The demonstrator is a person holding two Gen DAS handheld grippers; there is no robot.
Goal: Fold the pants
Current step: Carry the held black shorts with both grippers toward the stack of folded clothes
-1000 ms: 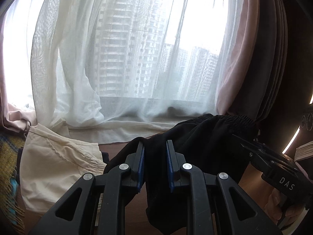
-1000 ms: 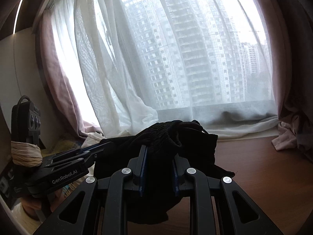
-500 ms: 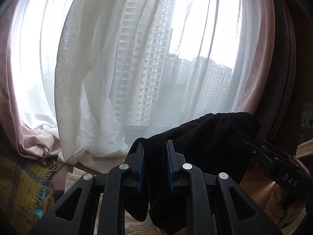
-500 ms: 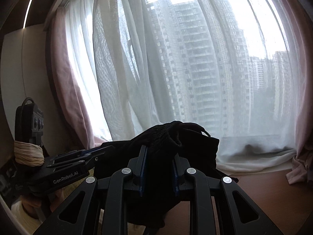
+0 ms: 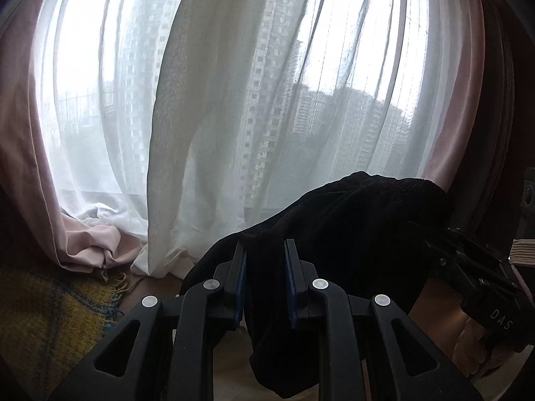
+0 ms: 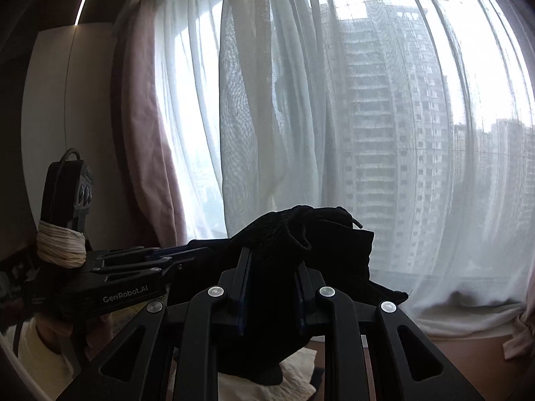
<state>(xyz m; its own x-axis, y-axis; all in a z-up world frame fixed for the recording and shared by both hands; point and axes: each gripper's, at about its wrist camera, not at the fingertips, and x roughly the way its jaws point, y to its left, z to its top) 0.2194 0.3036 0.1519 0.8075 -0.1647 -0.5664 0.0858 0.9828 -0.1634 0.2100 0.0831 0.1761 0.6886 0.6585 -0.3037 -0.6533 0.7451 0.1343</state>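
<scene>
**Black pants up in the air, one grip at each side**

We have the left gripper [image 5: 264, 280] pinching a fold of the black pants [image 5: 351, 234] low in the centre of its frame, jaws drawn in on the cloth. Same story for the right gripper [image 6: 272, 287]: jaws closed on a bunched, gathered edge, likely the waistband. We hold it at two spots so the garment hangs between us and can drop open, ready, we judge, to be laid flat. Each tool shows in the other's view, at the frame's side edge. Behind it all, the sheer curtain [image 5: 207, 117] and towers outside. What we can't see: the legs, cut off at the bottom edge, and how they hang. The dark cloth swallows every seam against that bright window.
</scene>
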